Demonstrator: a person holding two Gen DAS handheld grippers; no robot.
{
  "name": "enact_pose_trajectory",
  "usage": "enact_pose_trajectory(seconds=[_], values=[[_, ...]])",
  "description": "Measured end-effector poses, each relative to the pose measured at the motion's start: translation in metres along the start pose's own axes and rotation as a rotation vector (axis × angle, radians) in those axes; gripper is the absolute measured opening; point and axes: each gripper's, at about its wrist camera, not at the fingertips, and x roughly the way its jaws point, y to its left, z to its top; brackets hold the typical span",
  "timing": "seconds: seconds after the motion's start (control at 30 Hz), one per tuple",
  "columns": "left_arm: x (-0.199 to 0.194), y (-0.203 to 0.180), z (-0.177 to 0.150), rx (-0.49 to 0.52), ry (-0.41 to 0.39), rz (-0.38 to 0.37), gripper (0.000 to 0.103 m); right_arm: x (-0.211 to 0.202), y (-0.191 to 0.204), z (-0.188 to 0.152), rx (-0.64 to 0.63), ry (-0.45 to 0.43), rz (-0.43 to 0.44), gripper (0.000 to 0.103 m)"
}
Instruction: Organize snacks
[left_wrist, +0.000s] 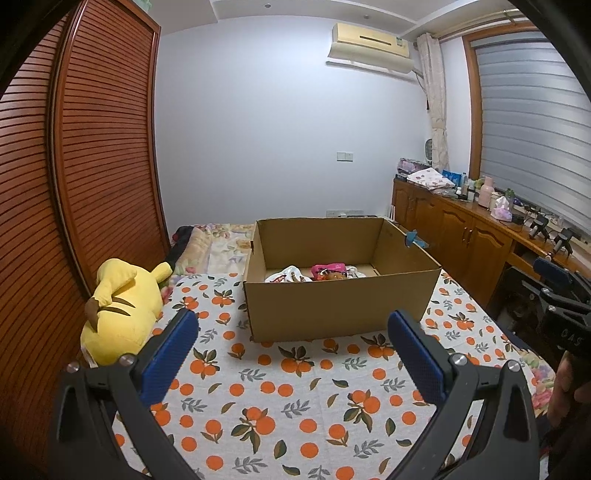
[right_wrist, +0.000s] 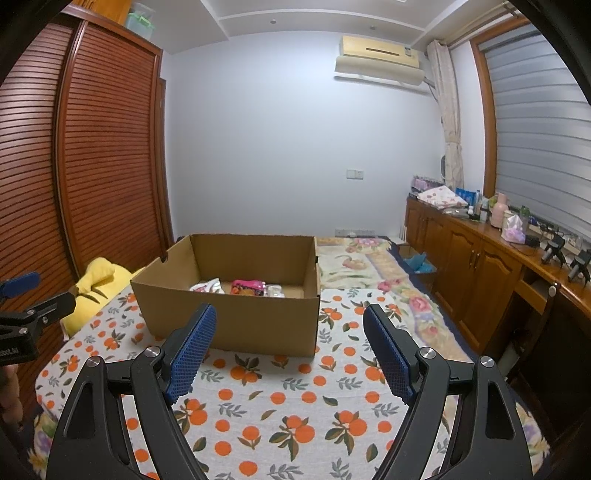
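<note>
- The snacks (left_wrist: 314, 272) lie on the floor of the open box (left_wrist: 340, 306), which stands on the bed (left_wrist: 280, 398), on its orange-print cover. Three packets show over the near wall: a white one (left_wrist: 286, 275) on the left, a pink one (left_wrist: 328, 269) in the middle, and a pale one (left_wrist: 354, 272) to its right.
- Left gripper (left_wrist: 291, 354): fingers wide apart, holding nothing, above the cover just short of the box.
- Right gripper (right_wrist: 290, 349): fingers likewise wide and empty, on the near side of the box.
- Handling, as a guess: the packets look like thin film pouches, light, soft and crinkly, probably slippery on the flat faces. The contents may crush, so a gentle pinch would suit.
- Best hold is likely a sealed edge or a raised corner of a packet, taken across the thin way, not the puffy middle, where the pads may slide off.
- The near wall hides most of each packet, so their full shape and how they overlap cannot be told; the pink and white ones look to be touching.
- The box is stiff cardboard but light; a knock on its rim could shift it on the cloth.
- A yellow plush (left_wrist: 122, 314) lies left of the box, clear of it.
</note>
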Motion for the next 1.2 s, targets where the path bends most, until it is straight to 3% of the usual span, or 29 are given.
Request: enact_pose_trajectory(seconds=[1.2], values=[[0.0016, 0.0004, -0.0014, 0.012, 0.001, 0.014, 0.103, 0.0000, 0.0017, -0.0007, 0.005, 0.000, 0.002, 0.084]])
